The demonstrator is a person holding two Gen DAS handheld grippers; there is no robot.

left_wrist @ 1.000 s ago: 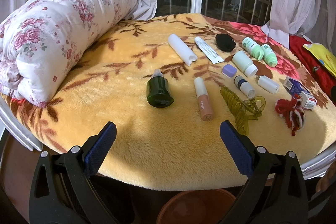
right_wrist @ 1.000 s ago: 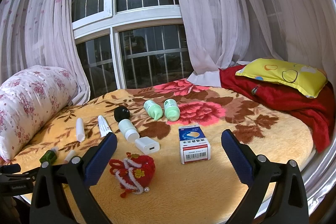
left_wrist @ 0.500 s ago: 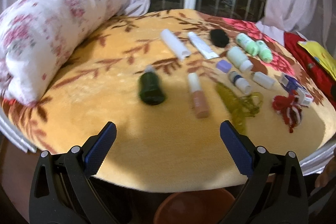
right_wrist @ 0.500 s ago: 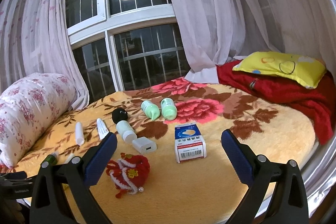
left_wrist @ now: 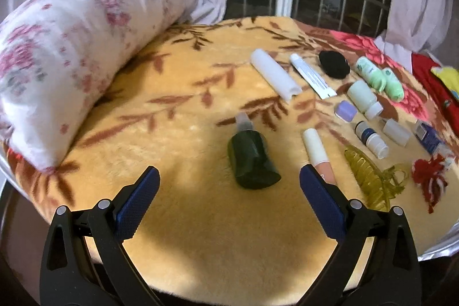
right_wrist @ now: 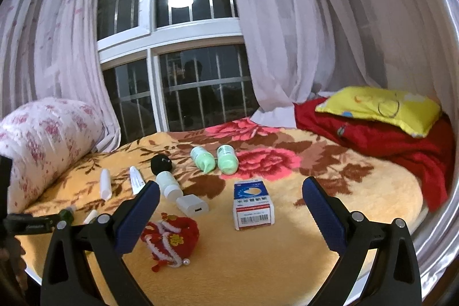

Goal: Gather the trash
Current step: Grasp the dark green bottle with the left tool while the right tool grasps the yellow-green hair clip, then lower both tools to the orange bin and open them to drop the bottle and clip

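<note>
1. Nearest, the left tool [left_wrist: 228, 185] hangs with jaws spread wide and empty, just short of a dark green glass bottle [left_wrist: 252, 159] lying on the yellow floral plush blanket [left_wrist: 172, 134].
2. Likewise, the right tool [right_wrist: 231, 201] gapes, empty.
3. Beyond lies a blue-and-white cardboard box [right_wrist: 252, 204].

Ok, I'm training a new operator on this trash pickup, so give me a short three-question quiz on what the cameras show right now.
1. True or false: the left gripper is shut on the dark green bottle.
2. Which lies nearest the right gripper? A) yellow pillow B) blue-and-white box C) black round object
3. How many pale green bottles lie side by side on the blanket?

Key: 1 false; 2 B; 3 two.
</note>
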